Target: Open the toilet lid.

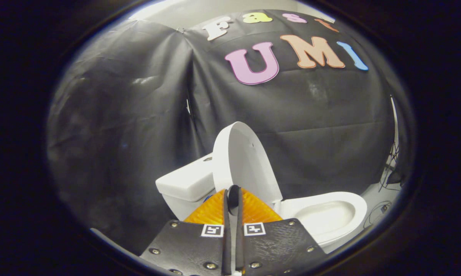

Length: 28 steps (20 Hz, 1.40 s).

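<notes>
**Lid nearly upright, fingers drawn together at its edge**

The white oval plastic toilet lid (242,161) stands raised, tilted close to vertical just ahead of the fingers, its back towards the white ceramic cistern (186,184). Beside it the white ceramic toilet bowl (330,214) lies exposed — the seat ring is uncovered. The gripper (233,199) has its two fingers closed almost together, only a narrow slit between them. A small dark part sits at their tips against the lid's lower edge; whether the fingers actually pinch that edge cannot be told from here.

The job looks all but finished. To end it well, the lid should be eased the last way back until it leans on the cistern, not dropped against it — a slow push along the hinge's arc, then a clean release straight back so the fingers do not drag the lid forward again.
</notes>
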Motion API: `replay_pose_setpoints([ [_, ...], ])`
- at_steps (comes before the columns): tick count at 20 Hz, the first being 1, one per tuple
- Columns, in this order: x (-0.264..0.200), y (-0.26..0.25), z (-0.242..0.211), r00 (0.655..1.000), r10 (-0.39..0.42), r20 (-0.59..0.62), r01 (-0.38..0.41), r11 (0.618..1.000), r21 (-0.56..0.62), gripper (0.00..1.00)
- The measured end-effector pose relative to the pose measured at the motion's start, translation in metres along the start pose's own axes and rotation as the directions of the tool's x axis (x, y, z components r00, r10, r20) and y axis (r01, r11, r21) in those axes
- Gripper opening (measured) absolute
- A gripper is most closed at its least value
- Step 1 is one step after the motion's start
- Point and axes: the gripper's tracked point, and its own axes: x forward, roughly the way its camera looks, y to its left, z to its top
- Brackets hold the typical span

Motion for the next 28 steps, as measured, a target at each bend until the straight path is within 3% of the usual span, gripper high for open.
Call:
replay_pose_setpoints([
  [12,-0.001,0.005,-0.005,0.999,0.028,-0.038,-0.029,0.999,-0.040,0.09],
  [17,-0.007,0.010,-0.013,0.990,0.081,-0.120,-0.084,0.996,-0.025,0.12],
  [20,-0.026,-0.010,-0.007,0.994,0.018,-0.112,-0.026,0.997,-0.071,0.12],
  [24,-0.043,-0.044,0.012,0.997,-0.032,-0.066,0.025,0.995,-0.098,0.23],
  [26,-0.053,-0.066,0.020,0.997,-0.063,-0.050,0.056,0.991,-0.122,0.24],
  [28,-0.060,-0.082,0.016,0.995,-0.075,-0.068,0.064,0.986,-0.152,0.67],
])
